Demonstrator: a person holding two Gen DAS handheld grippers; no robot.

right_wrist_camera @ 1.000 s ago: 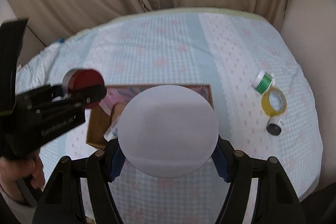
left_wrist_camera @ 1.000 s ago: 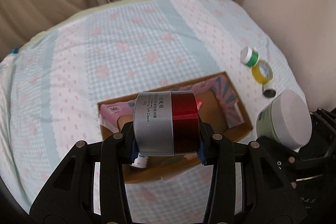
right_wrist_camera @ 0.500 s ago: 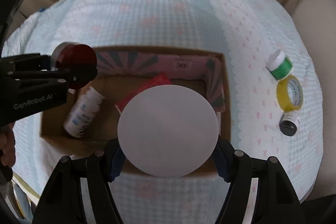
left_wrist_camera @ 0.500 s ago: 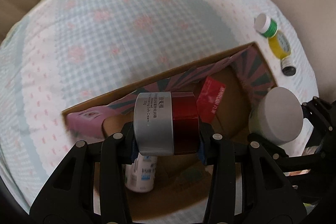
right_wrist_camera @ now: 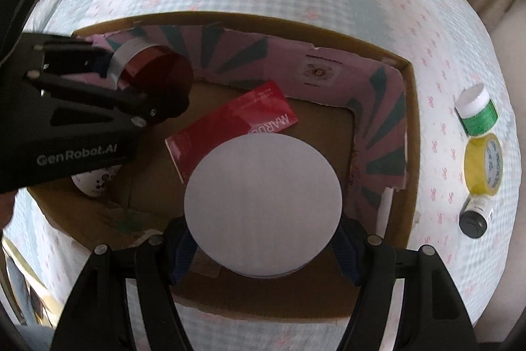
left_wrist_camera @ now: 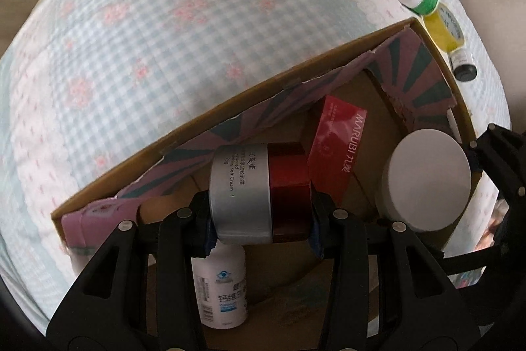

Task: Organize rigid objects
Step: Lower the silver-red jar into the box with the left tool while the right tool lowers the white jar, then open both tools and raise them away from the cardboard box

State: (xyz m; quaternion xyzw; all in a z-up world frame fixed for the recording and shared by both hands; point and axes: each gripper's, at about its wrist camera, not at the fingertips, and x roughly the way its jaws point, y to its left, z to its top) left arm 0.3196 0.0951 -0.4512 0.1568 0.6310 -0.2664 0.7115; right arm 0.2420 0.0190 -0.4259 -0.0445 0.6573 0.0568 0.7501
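Note:
My left gripper (left_wrist_camera: 261,216) is shut on a silver and red cream jar (left_wrist_camera: 259,193) and holds it over the left part of an open cardboard box (left_wrist_camera: 230,101). My right gripper (right_wrist_camera: 263,239) is shut on a white-lidded jar (right_wrist_camera: 263,203) held over the box's (right_wrist_camera: 407,134) right part; the jar also shows in the left wrist view (left_wrist_camera: 427,180). Inside the box lie a red MARUBI packet (right_wrist_camera: 230,127) and a white bottle (left_wrist_camera: 220,288). The left gripper with its cream jar (right_wrist_camera: 151,71) shows in the right wrist view.
On the checked bedcover (left_wrist_camera: 164,38) right of the box lie a green bottle with a white cap (right_wrist_camera: 476,109), a yellow tape roll (right_wrist_camera: 483,163) and a small dark bottle (right_wrist_camera: 475,216). Beige curtains hang behind the bed.
Both grippers have moved forward and down with their jars, from in front of the box to over and into it. The box fills much more of each view.

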